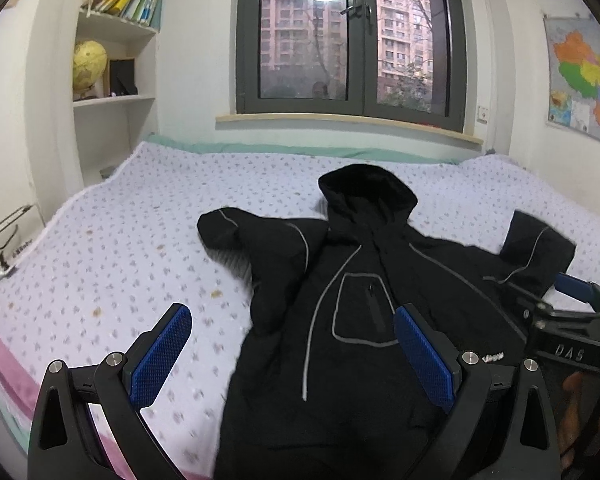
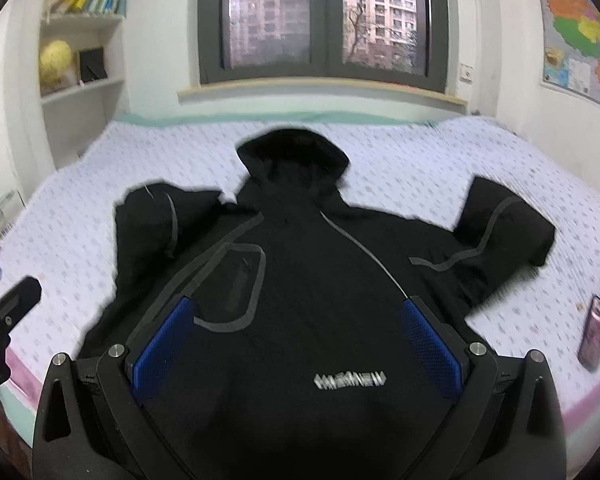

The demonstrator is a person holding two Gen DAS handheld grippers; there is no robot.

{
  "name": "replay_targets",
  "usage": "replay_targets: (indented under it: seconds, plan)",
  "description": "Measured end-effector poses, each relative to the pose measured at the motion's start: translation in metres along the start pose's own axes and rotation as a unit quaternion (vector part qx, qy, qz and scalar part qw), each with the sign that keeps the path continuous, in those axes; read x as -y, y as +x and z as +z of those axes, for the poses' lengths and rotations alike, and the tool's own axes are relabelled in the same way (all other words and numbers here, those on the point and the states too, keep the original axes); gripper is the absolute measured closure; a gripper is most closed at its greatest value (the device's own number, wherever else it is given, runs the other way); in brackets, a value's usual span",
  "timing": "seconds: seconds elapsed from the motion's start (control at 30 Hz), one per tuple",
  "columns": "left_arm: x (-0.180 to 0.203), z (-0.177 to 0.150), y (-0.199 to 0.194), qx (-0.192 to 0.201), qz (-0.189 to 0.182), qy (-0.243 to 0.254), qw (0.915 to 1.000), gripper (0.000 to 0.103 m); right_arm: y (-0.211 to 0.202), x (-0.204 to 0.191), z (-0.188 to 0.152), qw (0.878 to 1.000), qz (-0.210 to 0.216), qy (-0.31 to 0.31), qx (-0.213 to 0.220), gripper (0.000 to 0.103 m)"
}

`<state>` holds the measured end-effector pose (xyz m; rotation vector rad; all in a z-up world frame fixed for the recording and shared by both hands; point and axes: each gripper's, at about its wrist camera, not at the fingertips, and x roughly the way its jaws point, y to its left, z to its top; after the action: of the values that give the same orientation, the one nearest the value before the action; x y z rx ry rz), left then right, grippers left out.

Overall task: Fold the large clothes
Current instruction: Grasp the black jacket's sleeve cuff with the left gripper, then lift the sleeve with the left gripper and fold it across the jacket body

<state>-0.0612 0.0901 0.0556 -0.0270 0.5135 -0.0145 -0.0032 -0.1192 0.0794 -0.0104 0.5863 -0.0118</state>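
A black jacket [image 2: 300,280] lies spread flat, front side up, on the bed [image 1: 120,240]; its long axis runs from the near edge of the bed toward the window [image 1: 352,36], with the hood [image 2: 296,152] at the far end and the hem nearest the cameras; both sleeves are bent, their cuffs turned toward the window, one on each side of the body; grey seam lines and a chest pocket [image 1: 360,308] show on the front, and a small white logo [image 2: 350,380] sits low on it; the right gripper [image 2: 300,340] hangs over the lower middle of the jacket, aimed along its length toward the hood, jaws spread wide and holding nothing; the left gripper [image 1: 292,344] hangs over the jacket's left edge, one blue pad above bare bedspread and the other above the cloth, jaws likewise spread wide and holding nothing; a phone [image 2: 594,332] lies on the bedspread to the right of the jacket, well apart from the sleeve
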Motion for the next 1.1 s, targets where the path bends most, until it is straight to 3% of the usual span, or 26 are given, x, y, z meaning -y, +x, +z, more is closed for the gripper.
replay_targets:
  seconds: [0.17, 0.23, 0.3, 0.43, 0.53, 0.7, 0.9, 0.97, 1.07, 1.1]
  plan:
    - [-0.048, 0.048, 0.018, -0.014, -0.065, -0.028, 0.9974, 0.002, -0.004, -0.004, 0.040, 0.995, 0.065, 0.022, 0.066, 0.000]
    - [-0.064, 0.062, 0.036, -0.022, -0.063, -0.032, 0.9973, 0.002, 0.011, -0.007, 0.047, 0.994, 0.058, 0.028, 0.088, 0.000]
    - [-0.080, 0.070, 0.062, -0.036, -0.053, -0.035, 0.9973, 0.002, 0.040, -0.016, 0.041, 0.994, 0.023, 0.009, 0.104, 0.000]
    - [-0.123, 0.079, 0.124, -0.073, -0.076, -0.087, 0.9906, 0.002, 0.120, -0.023, -0.002, 0.997, -0.020, -0.007, 0.076, 0.000]
    - [-0.147, 0.084, 0.177, -0.097, -0.074, -0.117, 0.9856, 0.002, 0.156, -0.020, -0.028, 0.999, -0.037, -0.003, 0.023, 0.000]
    - [-0.173, 0.091, 0.267, -0.128, -0.086, -0.147, 0.9770, 0.002, 0.176, -0.006, -0.045, 1.000, -0.018, 0.021, -0.001, 0.000]
    - [-0.202, 0.084, 0.379, -0.180, -0.110, -0.220, 0.9525, 0.003, 0.188, -0.008, -0.053, 0.999, -0.011, 0.024, -0.025, 0.000]
    - [-0.207, 0.077, 0.411, -0.193, -0.104, -0.241, 0.9454, 0.007, 0.187, -0.008, -0.053, 0.999, -0.011, 0.025, -0.021, 0.000]
    - [-0.210, 0.070, 0.435, -0.198, -0.112, -0.264, 0.9373, 0.022, 0.185, -0.008, -0.054, 0.999, -0.013, 0.028, -0.012, 0.000]
    - [-0.210, 0.070, 0.441, -0.194, -0.112, -0.269, 0.9368, 0.042, 0.186, -0.008, -0.054, 0.999, -0.013, 0.029, -0.012, 0.000]
